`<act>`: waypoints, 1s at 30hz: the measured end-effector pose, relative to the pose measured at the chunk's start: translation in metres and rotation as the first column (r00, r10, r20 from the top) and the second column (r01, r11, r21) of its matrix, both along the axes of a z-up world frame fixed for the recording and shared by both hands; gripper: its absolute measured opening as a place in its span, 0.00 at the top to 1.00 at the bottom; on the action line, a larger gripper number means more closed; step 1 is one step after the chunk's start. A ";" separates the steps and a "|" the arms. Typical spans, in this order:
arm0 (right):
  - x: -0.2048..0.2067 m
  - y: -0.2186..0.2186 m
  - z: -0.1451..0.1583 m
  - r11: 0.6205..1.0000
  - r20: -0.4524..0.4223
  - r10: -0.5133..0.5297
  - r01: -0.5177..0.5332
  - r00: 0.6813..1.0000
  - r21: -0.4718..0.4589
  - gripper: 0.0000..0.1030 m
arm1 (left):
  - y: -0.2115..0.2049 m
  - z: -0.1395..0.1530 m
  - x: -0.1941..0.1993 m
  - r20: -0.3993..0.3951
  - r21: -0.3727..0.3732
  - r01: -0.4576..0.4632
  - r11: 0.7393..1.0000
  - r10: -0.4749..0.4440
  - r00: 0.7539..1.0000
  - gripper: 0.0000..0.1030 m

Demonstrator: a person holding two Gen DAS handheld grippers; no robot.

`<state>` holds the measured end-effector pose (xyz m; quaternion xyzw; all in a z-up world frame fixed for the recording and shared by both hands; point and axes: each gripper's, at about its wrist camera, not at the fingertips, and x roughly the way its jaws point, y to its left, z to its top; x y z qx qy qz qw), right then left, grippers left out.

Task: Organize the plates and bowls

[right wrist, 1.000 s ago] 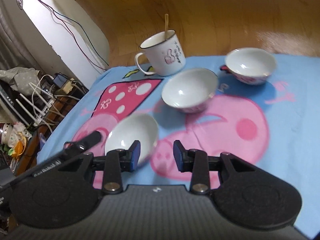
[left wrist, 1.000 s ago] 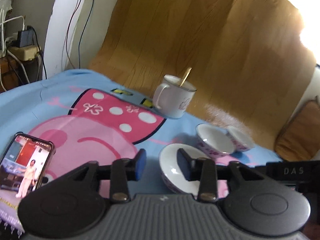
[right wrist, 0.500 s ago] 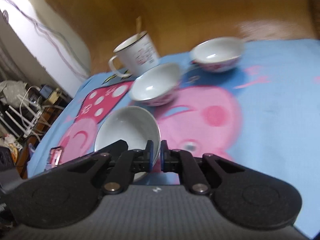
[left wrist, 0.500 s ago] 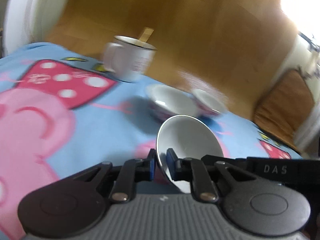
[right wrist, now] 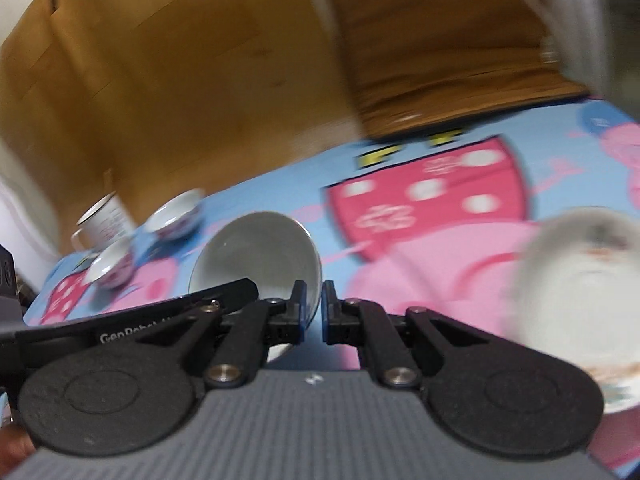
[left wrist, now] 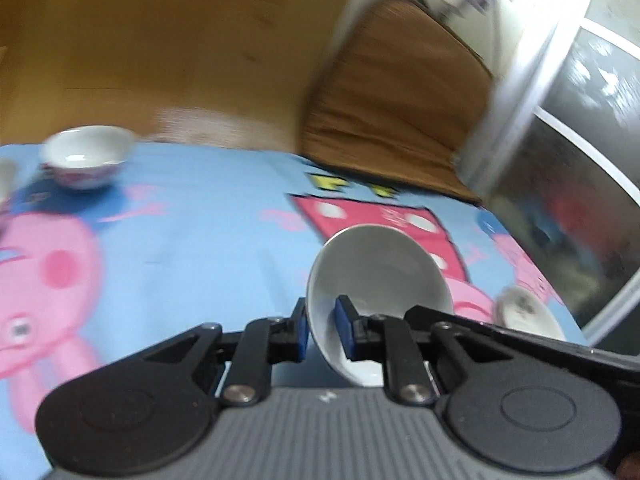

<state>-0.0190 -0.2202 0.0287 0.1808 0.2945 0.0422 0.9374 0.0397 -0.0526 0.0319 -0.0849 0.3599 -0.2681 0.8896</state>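
Gripping one plain white ceramic bowl [left wrist: 380, 268] by opposite rims.
Left gripper [left wrist: 323, 330] and right gripper [right wrist: 314, 308] both clamp it, tilted, between them.

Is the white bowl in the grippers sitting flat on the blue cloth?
No, the white bowl is tilted on edge, its rim pinched by the left gripper above the cloth.

Plain white bowl [left wrist: 380, 268]; blue cloth [left wrist: 208, 216], pink cartoon pigs
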 end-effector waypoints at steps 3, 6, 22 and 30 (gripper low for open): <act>-0.004 -0.023 -0.007 0.998 -0.005 -0.058 0.058 0.998 0.020 0.90 | -0.028 -0.004 0.004 -0.023 0.014 0.039 0.999 -0.039 0.999 0.85; -0.004 -0.031 -0.012 0.995 0.006 -0.098 0.098 0.995 0.015 0.86 | -0.044 -0.012 0.015 -0.049 0.036 0.054 0.998 -0.052 0.997 0.82; -0.027 -0.007 0.006 0.990 0.262 -0.093 0.118 0.961 -0.082 0.66 | 0.006 0.020 -0.003 0.119 0.031 -0.125 0.992 0.120 0.986 0.66; -0.014 0.042 -0.010 0.990 0.175 0.097 -0.077 0.980 -0.117 0.66 | 0.078 0.007 -0.004 0.148 0.068 -0.294 0.953 0.282 0.948 0.66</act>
